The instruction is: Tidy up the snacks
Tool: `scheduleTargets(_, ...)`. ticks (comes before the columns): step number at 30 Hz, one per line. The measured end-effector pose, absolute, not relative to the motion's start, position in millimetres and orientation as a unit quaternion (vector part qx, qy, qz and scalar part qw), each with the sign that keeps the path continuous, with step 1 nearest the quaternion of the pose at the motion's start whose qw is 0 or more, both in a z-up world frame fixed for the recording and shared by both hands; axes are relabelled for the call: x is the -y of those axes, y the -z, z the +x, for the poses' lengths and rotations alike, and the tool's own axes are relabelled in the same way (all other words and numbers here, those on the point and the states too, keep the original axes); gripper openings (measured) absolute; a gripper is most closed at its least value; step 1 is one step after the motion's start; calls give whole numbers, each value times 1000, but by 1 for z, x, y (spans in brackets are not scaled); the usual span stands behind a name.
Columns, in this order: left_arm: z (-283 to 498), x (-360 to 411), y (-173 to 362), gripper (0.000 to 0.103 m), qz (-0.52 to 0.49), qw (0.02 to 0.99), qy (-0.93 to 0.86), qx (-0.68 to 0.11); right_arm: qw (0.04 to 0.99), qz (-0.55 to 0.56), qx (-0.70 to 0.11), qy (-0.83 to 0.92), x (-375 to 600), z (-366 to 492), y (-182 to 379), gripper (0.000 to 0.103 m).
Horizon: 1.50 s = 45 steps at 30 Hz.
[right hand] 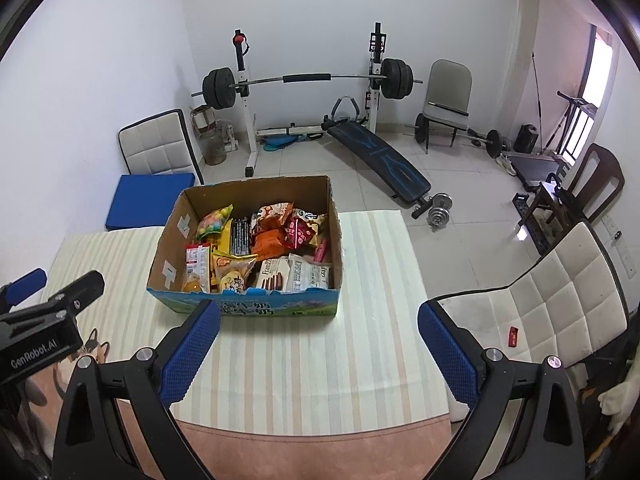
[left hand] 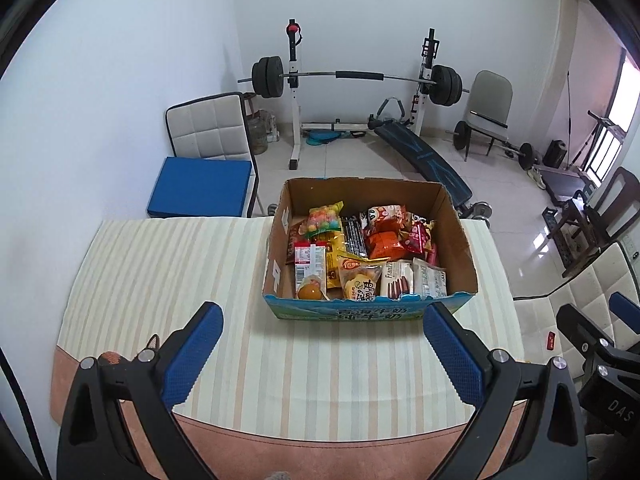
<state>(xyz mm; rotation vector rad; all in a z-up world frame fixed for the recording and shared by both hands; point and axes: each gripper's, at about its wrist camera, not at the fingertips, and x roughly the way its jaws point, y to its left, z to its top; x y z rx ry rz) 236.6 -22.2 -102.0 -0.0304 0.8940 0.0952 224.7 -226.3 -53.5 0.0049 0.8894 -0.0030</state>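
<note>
Left wrist view: the cardboard box sits mid-desk, packed with snack packets. Both the left gripper and right gripper hover short of it, jaws spread and empty. Nothing lies loose outside; sorting looks done or unstarted.

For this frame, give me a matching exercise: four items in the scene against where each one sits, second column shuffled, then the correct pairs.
Things:
1. Franzzi biscuit pack
2. bag of coloured candy balls
3. small red packet
4. blue cushion

Places:
A. on the seat of the white chair right of the table
B. at the near edge of the cardboard box
C. on the chair beyond the table's far left corner
D. towards the far left of the box's contents

Pairs: 1-B, 2-D, 3-A, 4-C
</note>
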Motion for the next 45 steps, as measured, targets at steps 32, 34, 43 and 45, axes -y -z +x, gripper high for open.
scheduleTargets(32,239,25,111,103,0,902,-36,-431,904,5,-427,4,226,229,51,101)
scheduleTargets(34,238,25,110,103,0,902,-36,-431,904,5,-427,4,227,229,51,102)
scheduleTargets(43,238,24,107,103,-2,903,-36,-428,904,6,-427,4,228,228,50,102)
scheduleTargets(45,238,24,106,103,-4,903,-35,-429,904,6,-427,4,228,228,49,102)
